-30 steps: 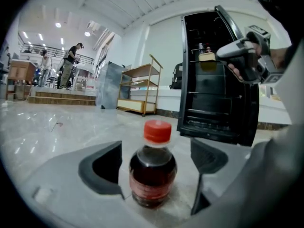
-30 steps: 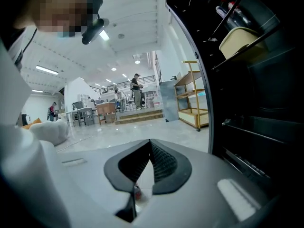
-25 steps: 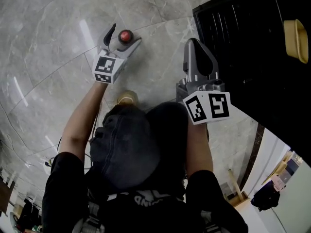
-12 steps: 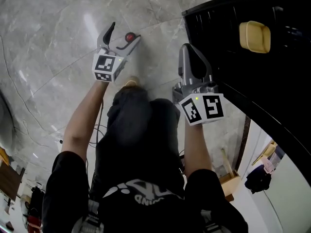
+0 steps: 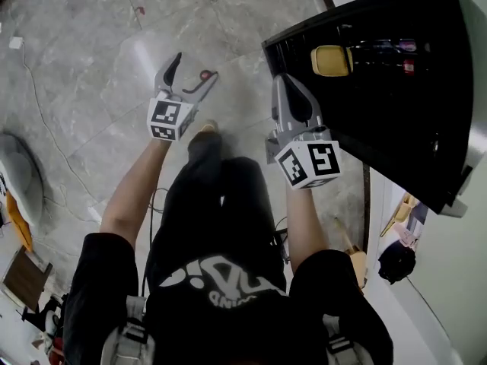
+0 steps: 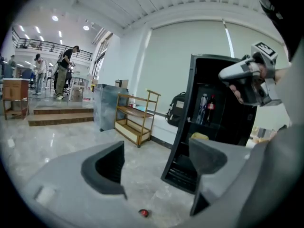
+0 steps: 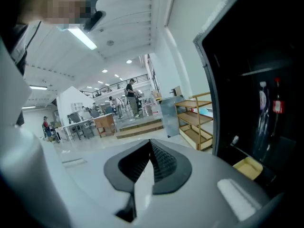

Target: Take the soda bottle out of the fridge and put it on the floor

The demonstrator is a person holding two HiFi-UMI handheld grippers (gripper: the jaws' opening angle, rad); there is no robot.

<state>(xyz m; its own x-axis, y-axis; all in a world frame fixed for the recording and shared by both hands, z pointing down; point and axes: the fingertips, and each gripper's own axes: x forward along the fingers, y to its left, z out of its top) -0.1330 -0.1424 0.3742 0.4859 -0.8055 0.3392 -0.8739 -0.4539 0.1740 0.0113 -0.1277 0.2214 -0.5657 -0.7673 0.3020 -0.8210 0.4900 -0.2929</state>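
Both tongs have risen from the floor since a second ago, and the soda bottle [image 5: 205, 74] looks smaller below them, with only its round red cap showing. It stands on the glossy grey marble floor [image 5: 91, 67], just out from the boxy black fridge [image 5: 396, 128]. The left tongs [image 5: 194, 67] gape wide, nothing between their grey notched jaws, well above the bottle. The right tongs [image 5: 280, 82] are pressed tip to tip, empty, beside the open fridge. Inside it, a squarish yellow tub [image 5: 332, 60] and dark bottles [image 5: 380, 48] sit on a shelf.
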